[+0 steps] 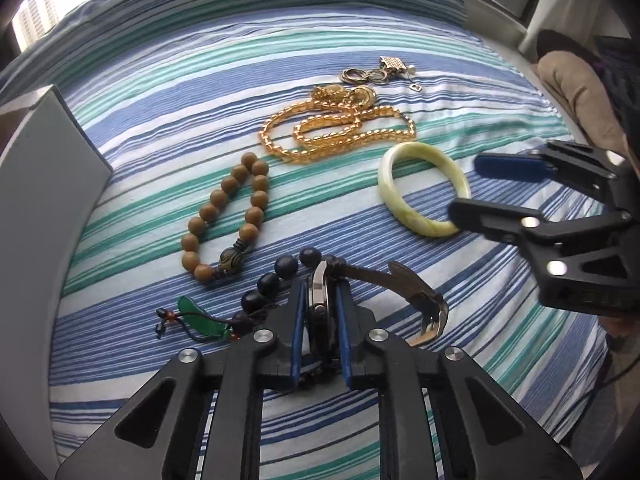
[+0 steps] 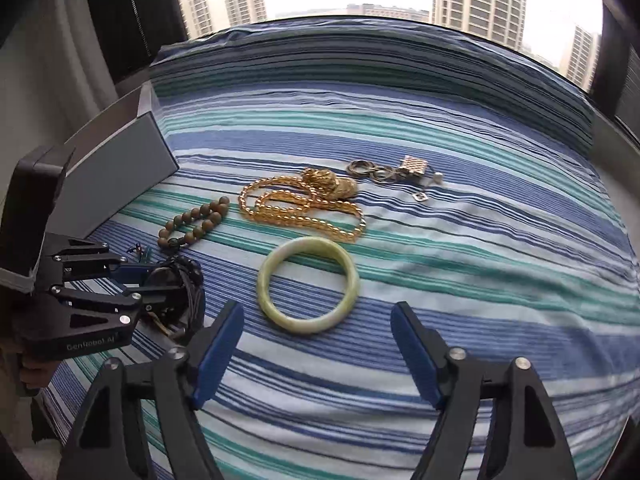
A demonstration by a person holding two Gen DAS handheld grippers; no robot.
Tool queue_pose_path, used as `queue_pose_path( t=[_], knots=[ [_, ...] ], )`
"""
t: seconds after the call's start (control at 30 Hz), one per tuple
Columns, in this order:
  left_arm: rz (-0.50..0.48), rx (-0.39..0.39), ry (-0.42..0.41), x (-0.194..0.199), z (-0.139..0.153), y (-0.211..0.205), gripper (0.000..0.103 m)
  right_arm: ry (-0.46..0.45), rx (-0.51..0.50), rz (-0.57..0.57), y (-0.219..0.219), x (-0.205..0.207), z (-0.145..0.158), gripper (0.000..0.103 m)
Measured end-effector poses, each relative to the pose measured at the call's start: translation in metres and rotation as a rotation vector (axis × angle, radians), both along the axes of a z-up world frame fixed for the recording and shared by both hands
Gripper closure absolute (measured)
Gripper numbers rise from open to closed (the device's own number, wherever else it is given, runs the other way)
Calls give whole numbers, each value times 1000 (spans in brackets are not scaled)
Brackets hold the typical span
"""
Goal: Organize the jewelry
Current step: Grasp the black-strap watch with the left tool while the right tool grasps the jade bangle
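Observation:
My left gripper is shut on a dark wristwatch whose brown strap trails right; it also shows in the right wrist view. My right gripper is open and empty, just in front of a pale green jade bangle, also seen in the left wrist view. On the striped bedspread lie a brown bead bracelet, a dark bead bracelet with a green pendant, amber bead strands and small silver pieces.
A grey open box stands at the left edge of the bed, also in the right wrist view. A beige cushion lies at the far right. Windows run behind the bed.

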State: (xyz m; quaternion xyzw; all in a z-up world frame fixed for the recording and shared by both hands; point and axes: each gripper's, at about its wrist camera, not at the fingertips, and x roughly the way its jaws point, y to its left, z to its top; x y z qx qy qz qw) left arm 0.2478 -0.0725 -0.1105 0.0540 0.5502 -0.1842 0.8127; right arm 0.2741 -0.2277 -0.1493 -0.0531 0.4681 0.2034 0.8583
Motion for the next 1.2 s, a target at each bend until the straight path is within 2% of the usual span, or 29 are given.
queue_pose_path(
  t=[0.07, 0.2, 0.3, 0.37, 0.47, 0.63, 0.73, 0.87, 0.97, 1.1, 1.2],
  knots=[
    [10, -19, 10, 1, 0, 4, 94, 42, -11, 76, 16, 14, -13, 55],
    [21, -37, 8, -2, 4, 11, 94, 80, -43, 147, 34, 23, -32, 65],
    [30, -47, 1, -6, 7, 16, 94, 51, -78, 179, 43, 22, -33, 74],
    [40, -53, -5, -10, 11, 19, 94, 70, -68, 190, 46, 22, -33, 93],
    [58, -71, -19, -23, 24, 31, 94, 82, -72, 181, 47, 18, -31, 93],
    [90, -64, -63, -50, 45, 54, 94, 123, 29, 123, 30, 3, -19, 93],
    [116, -42, -80, -70, 50, 72, 94, 131, 54, 116, 19, -16, -8, 93],
    [152, -3, -68, -97, 41, 93, 94, 168, 52, 125, 20, -46, -6, 93],
    [173, 42, -40, -116, 23, 103, 94, 203, 1, 155, 34, -73, -15, 93],
    [200, 49, 6, -132, 0, 116, 94, 201, -46, 186, 53, -106, -22, 93],
    [198, 43, -21, -137, -1, 116, 93, 198, -61, 184, 63, -115, -26, 93]
  ],
)
